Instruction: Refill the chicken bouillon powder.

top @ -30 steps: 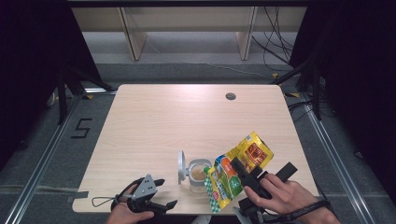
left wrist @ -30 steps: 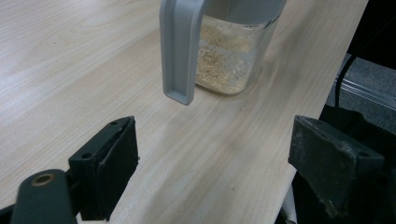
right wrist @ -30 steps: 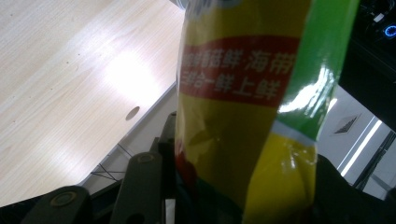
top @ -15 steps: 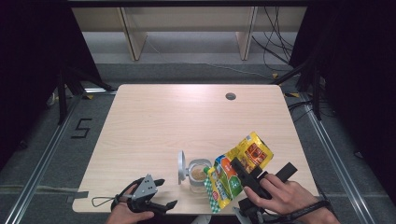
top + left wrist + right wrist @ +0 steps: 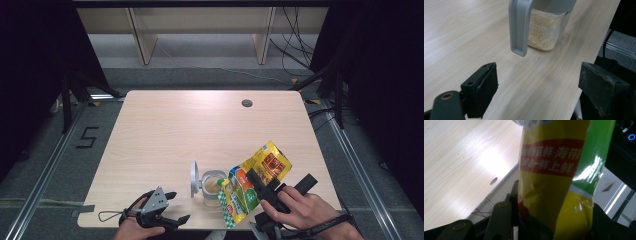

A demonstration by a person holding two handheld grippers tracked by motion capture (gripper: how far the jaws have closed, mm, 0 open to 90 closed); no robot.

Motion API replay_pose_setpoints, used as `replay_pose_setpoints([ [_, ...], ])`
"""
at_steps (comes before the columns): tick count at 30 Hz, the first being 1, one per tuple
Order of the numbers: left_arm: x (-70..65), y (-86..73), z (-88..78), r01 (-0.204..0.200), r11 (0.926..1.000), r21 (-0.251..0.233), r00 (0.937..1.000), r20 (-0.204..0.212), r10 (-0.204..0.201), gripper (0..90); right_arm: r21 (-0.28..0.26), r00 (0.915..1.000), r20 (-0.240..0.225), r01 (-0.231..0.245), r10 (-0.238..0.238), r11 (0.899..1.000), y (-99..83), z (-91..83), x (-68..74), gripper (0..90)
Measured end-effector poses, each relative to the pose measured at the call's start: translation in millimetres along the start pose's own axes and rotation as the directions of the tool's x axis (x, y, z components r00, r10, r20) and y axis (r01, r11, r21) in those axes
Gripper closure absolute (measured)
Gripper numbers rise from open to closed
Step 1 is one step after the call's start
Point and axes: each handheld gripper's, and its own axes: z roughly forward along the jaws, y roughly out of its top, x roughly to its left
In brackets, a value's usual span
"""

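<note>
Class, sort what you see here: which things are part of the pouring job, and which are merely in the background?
In the job:
- yellow-green packet, tilted over the jar, clamped in the right gripper
- clear jar of pale granules with its grey lid flipped open

Just there:
- left gripper, open, holding nothing
- table
- shelf unit behind
- cables on the floor

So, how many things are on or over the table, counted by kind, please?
Clear jar with granules: 1
Grey flip lid, standing open on the jar: 1
Yellow and green snack bag: 1
Hand-held grippers: 2, left gripper and right gripper
Total: 5
</note>
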Motion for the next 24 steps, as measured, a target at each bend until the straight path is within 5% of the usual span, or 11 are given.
replay_pose_setpoints([
  [2, -2.0, -0.1, 0.9, 0.021, 0.9996, -0.019, 0.9997, 0.012, -0.021, 15.2, -0.011, 0.9993, 0.005, -0.037, 0.037, 0.999, 0.6, 0.5, 1.8, 62.4],
  [7, -1.7, 0.0, 0.6, 0.016, 0.9995, -0.027, 0.9999, 0.002, -0.016, 15.2, -0.008, 0.9993, 0.014, -0.036, 0.036, 0.999, 0.8, -0.3, 2.4, 62.4],
  [11, -0.3, 0.6, 0.0, -0.007, 0.9998, -0.021, 1.0, 0.006, 0.007, 15.2, -0.018, 0.9995, 0.006, 0.032, -0.032, 0.999, 0.8, 0.5, -0.5, 62.6],
  [12, -2.3, -0.3, 1.0, 0.024, 0.9992, -0.031, 0.9997, 0.003, -0.024, 15.2, -0.001, 1.0, 0.0, 0.004, -0.004, 1.0, 0.6, -0.7, 1.7, 62.6],
  [15, -1.8, 0.1, 0.3, 0.021, 0.9996, -0.021, 0.9997, 0.009, -0.021, 15.2, 0.002, 1.0, -0.001, 0.003, -0.003, 1.0, 0.3, -1.1, 1.8, 62.6],
  [16, -1.6, 0.1, 0.3, 0.018, 0.9996, -0.021, 0.9998, 0.008, -0.018, 15.2, -0.011, 0.9994, 0.002, -0.035, 0.035, 0.999, 0.7, -0.3, 3.5, 62.6],
  [24, -1.6, -0.1, 0.8, 0.01, 0.9994, -0.033, 0.9999, -0.002, -0.01, 15.2, -0.009, 0.9999, 0.002, -0.016, 0.016, 1.0, 0.1, -0.5, 1.8, 62.6],
])
